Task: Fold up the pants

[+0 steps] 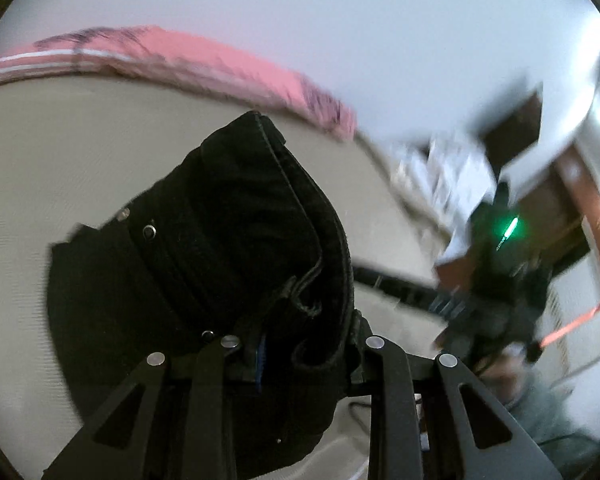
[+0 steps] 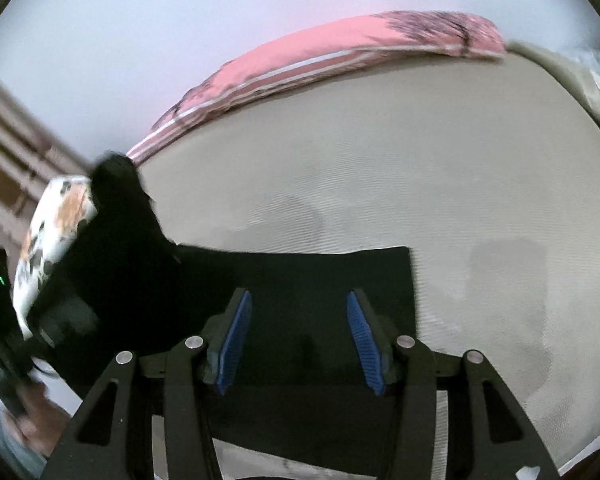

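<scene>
Beige bed [image 2: 380, 168], pink pillow [image 2: 340, 52] against pale wall [image 1: 340, 20], black pants [image 1: 220, 240] on top

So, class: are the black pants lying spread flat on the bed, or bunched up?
Partly bunched. The left gripper clamps a gathered waistband of the black pants above the bed; the right wrist view shows another part lying flat.

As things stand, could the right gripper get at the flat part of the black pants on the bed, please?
Probably yes: the right gripper is open, holds nothing, and hangs right above the flat black pants, with nothing in between.
</scene>
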The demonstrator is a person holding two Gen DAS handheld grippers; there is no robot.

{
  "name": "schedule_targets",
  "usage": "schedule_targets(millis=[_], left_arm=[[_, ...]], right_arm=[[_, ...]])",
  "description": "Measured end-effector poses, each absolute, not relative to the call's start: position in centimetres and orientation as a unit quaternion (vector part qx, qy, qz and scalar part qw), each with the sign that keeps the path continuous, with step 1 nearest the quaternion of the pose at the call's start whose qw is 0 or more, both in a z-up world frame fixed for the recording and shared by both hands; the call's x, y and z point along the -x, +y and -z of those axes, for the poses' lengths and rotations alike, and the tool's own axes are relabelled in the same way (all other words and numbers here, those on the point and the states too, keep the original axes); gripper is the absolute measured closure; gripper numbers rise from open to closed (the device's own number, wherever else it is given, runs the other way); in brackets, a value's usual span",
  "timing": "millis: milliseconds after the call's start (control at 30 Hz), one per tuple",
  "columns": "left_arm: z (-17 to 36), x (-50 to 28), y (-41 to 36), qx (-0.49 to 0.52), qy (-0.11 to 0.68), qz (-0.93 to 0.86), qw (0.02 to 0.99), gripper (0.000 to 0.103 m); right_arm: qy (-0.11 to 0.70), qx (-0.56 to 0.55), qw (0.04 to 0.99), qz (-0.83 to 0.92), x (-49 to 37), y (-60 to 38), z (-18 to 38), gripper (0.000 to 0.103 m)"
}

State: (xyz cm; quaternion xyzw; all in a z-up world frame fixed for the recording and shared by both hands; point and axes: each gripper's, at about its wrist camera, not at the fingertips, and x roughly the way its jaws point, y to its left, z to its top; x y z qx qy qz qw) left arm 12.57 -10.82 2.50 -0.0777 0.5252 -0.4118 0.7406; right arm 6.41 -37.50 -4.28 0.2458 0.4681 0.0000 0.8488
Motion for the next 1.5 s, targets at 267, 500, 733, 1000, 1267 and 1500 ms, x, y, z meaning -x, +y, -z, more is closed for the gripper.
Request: schedule_targets(millis=[267,500,733,1000,1267,1500], left_arm=[[4.3,-9.5,-17.9,-0.077,0.557,0.380,0.735,0.075],[1.9,-8.0,-15.9,-0.083,0.533,0.401,0.740,0.028],[-0.7,-10.4,-9.8,-0.074,0.491,0.325,0.805,0.027],[3.3,-15.0,-1.2,-0.035,0.539,0.161,0.826,0.027],[6.8,-15.4,2.9,-0.006,0.577,0.102,0.810,0.027],[6.9,-15.2,3.3,0.002,0.574,0.101,0.812,0.027]], right_arm=[[0.482,-0.280,0.830,-0.018,-6.2,-39.3,7.0,0.054],[0.493,-0.321,0.803,-0.097,-7.2,-38.5,9.0,0.054],[0.515,-0.351,0.771,-0.131,-8.0,-38.0,11.7,0.054],[0.521,-0.359,0.755,-0.172,-8.7,-38.8,14.2,0.059],[0.504,-0.393,0.731,-0.238,-10.5,-37.1,16.0,0.079],[0.458,-0.371,0.781,-0.207,-8.2,-35.9,9.9,0.092]])
